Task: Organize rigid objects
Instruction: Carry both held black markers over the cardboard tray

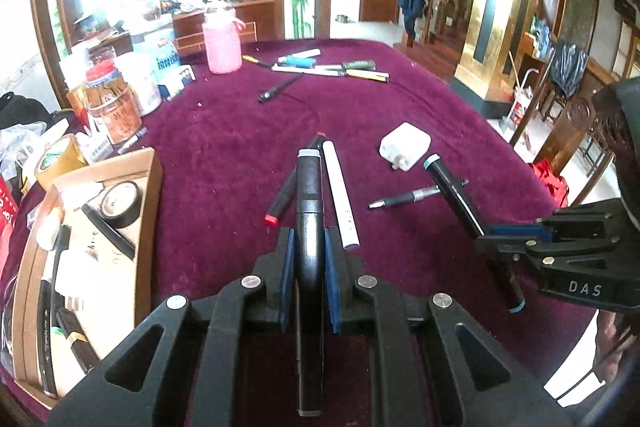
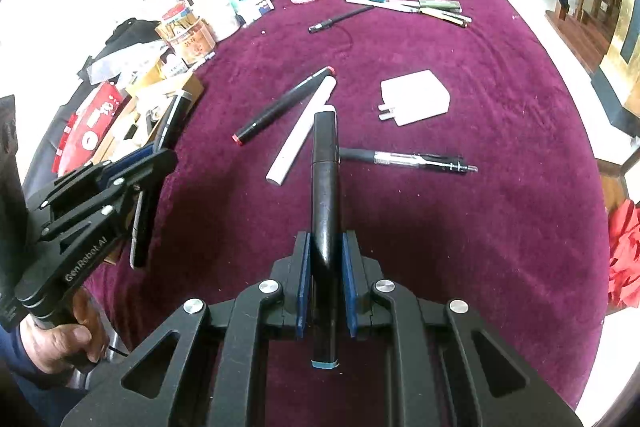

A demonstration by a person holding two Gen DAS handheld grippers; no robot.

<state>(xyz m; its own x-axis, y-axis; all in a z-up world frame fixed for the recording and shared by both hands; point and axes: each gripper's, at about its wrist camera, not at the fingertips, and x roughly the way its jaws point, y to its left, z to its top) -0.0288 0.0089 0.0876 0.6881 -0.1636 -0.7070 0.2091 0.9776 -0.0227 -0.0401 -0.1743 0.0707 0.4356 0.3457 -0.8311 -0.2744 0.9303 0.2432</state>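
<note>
- your left hand-held gripper [image 1: 308,263] is clamping a black marker with a grey cap [image 1: 308,195] between its blue pads, carrying it clear of the burgundy velvet bench [image 1: 224,147].
- your right hand-held gripper [image 2: 326,279] is clamping a second black marker with teal end caps [image 2: 325,211], also off the bench.
- the open cardboard box [image 1: 154,171] at the bench's left edge is looking like the likely destination, already crowded with a tape roll and pens.
- both markers are sticking far past the pads, so a quick swing is risking a slip or twist in the grip.
- the two grippers are working near each other; crossing towards the box together is risking a clash.
- a red-capped black marker [image 2: 280,107], a white tube [image 2: 302,131], a clear-barrelled pen [image 2: 408,159] and a white plug adapter [image 2: 416,97] are lying loose below; a low pass is risking knocking them.
</note>
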